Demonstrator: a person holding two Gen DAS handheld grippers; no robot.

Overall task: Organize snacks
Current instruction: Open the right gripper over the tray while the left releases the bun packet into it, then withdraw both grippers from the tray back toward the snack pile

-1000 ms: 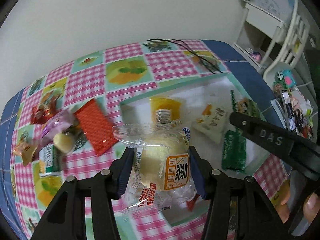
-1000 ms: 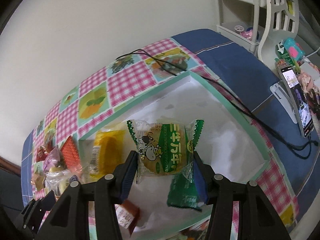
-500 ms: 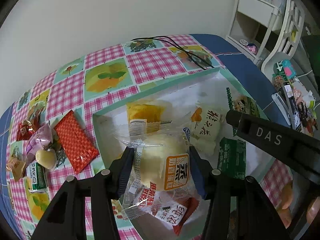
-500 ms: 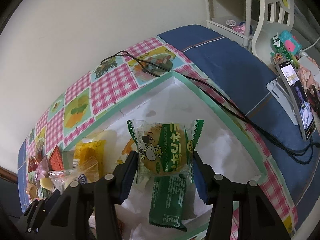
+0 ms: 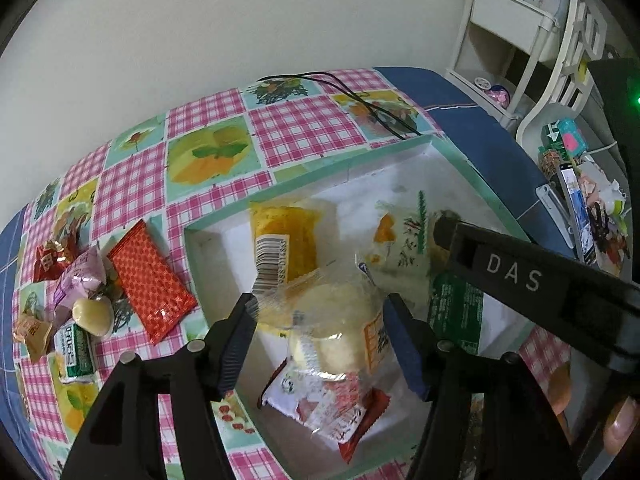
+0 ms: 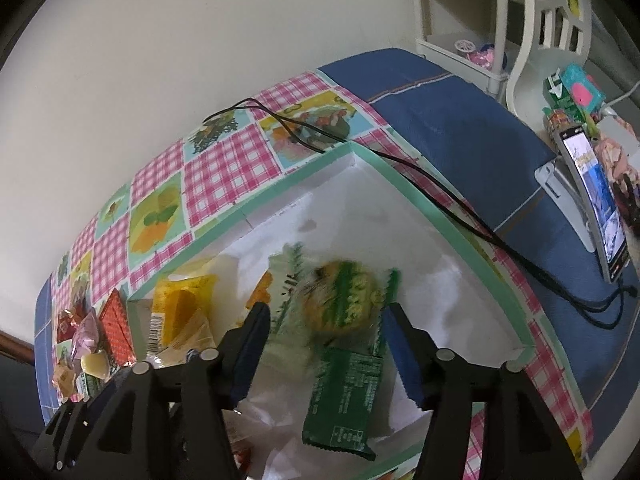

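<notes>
Box: white tray with mint-green rim (image 5: 352,160) on the checked tablecloth (image 5: 304,128)
Left gripper (image 5: 320,336): over the box's near-left part, jaws opening, pads just off the wrapper
Steamed cake (image 5: 340,320): clear wrapper, between the left pads, lying on a red-and-white packet (image 5: 320,400) in the box
Right gripper (image 6: 324,340): over the box's middle, jaws opening, pads clear
Green biscuit pack (image 6: 344,300): blurred, loose between the right pads, above a dark green packet (image 6: 344,396) in the box
Yellow packet (image 5: 284,240): box's far-left part
Red packet (image 5: 150,280): on the cloth just left of the box
</notes>
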